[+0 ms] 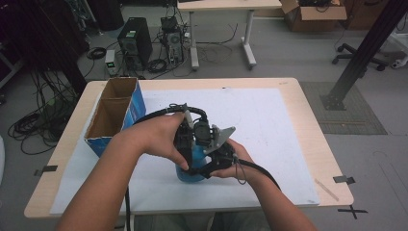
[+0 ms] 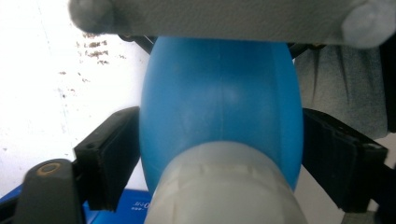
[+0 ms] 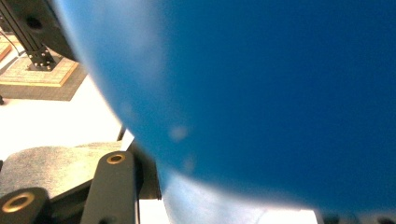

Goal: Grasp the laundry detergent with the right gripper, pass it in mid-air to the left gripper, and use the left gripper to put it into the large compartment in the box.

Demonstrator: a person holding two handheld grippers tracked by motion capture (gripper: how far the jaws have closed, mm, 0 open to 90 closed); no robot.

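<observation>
A blue bottle (image 1: pixel 191 172) with a white cap (image 2: pixel 224 186) stands low on the white mat (image 1: pixel 269 125), near the table's front edge. My left gripper (image 1: pixel 186 153) comes down on it from above. In the left gripper view its two black pads (image 2: pixel 116 154) touch the bottle (image 2: pixel 219 102) on both sides. My right gripper (image 1: pixel 206 162), with its grey plate (image 1: pixel 220 137) on top, grips the same bottle from the right. The blue body (image 3: pixel 261 93) presses right up against its camera. The person's hands hide most of the bottle in the high view.
A blue cardboard box (image 1: pixel 115 113) with two open compartments stands at the left of the table, close to my left forearm. The mat stretches bare to the right and back. Computers, cables and another table stand on the floor beyond the far edge.
</observation>
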